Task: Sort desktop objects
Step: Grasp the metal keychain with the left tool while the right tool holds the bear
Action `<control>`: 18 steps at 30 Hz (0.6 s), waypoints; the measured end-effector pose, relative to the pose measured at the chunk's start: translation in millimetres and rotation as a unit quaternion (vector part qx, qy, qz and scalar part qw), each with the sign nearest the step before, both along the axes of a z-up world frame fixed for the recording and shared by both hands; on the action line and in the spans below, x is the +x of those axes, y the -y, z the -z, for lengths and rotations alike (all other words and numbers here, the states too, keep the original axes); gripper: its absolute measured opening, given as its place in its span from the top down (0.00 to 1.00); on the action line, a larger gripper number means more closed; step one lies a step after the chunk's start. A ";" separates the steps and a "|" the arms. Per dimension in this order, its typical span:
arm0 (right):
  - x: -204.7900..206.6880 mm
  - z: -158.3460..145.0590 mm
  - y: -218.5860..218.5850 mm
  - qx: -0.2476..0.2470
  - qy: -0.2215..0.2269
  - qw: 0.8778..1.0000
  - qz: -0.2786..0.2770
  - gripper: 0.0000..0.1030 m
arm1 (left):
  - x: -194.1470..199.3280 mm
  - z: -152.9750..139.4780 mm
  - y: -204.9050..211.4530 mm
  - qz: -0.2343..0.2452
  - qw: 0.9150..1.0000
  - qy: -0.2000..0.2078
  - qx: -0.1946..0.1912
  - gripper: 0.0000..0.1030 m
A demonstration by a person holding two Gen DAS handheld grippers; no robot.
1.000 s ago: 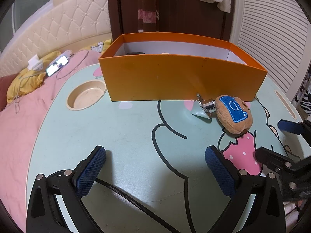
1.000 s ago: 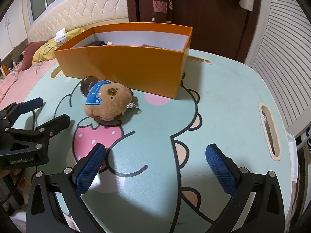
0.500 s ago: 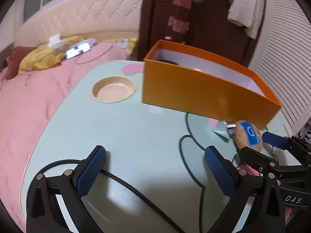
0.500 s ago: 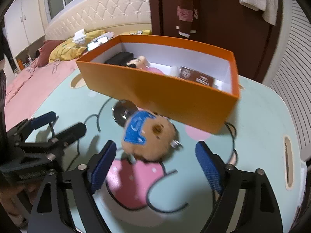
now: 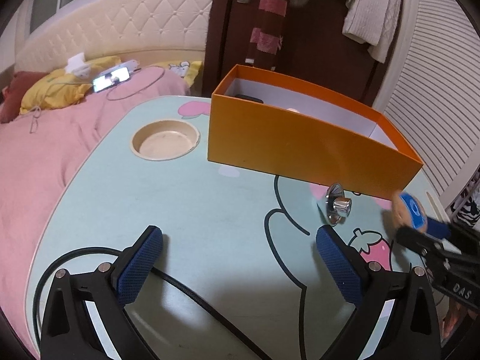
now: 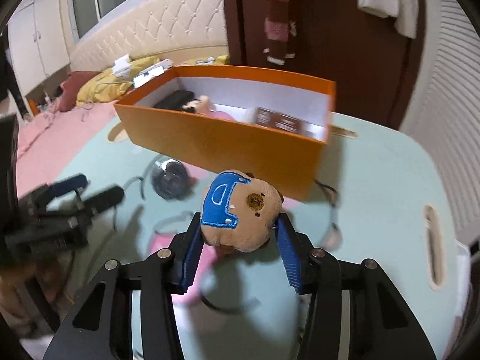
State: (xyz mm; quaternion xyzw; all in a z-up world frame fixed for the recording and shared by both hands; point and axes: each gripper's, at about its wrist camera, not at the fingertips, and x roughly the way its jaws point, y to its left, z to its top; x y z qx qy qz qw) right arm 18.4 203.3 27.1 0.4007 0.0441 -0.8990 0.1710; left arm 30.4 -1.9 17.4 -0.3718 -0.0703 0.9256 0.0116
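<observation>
So the right gripper has its blue pads clamped on both sides of the round brown plush toy with a blue embroidered patch, and the toy looks held up off the mint-green cartoon-print table, just in front of the near wall of the orange cardboard box. Inside the box there's a black flat thing, a small pink doll and a brown printed packet, all down on the white floor of it.

The left gripper is spread wide with nothing between the pads, hanging over the near edge of the table with a black cable running under it. A shiny chrome knob with a round flange sits on the table just in front of the box, near its right end. A beige round cup recess is sunk into the table left of the box.
</observation>
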 end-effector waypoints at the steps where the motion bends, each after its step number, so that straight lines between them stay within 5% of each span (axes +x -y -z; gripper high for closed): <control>1: 3.6 1.8 -5.9 -0.001 0.002 1.000 0.008 0.53 | 0.1 -0.4 -0.6 0.003 1.000 0.000 0.000 0.02; 14: 13.6 11.1 -35.7 -0.026 0.006 0.998 0.056 0.52 | -33.4 -14.9 -53.7 0.102 0.994 0.012 -0.038 0.02; 18: 13.2 11.2 -38.5 -0.034 0.008 0.998 0.055 0.52 | -51.6 -12.0 -59.6 0.106 0.993 0.027 -0.041 0.18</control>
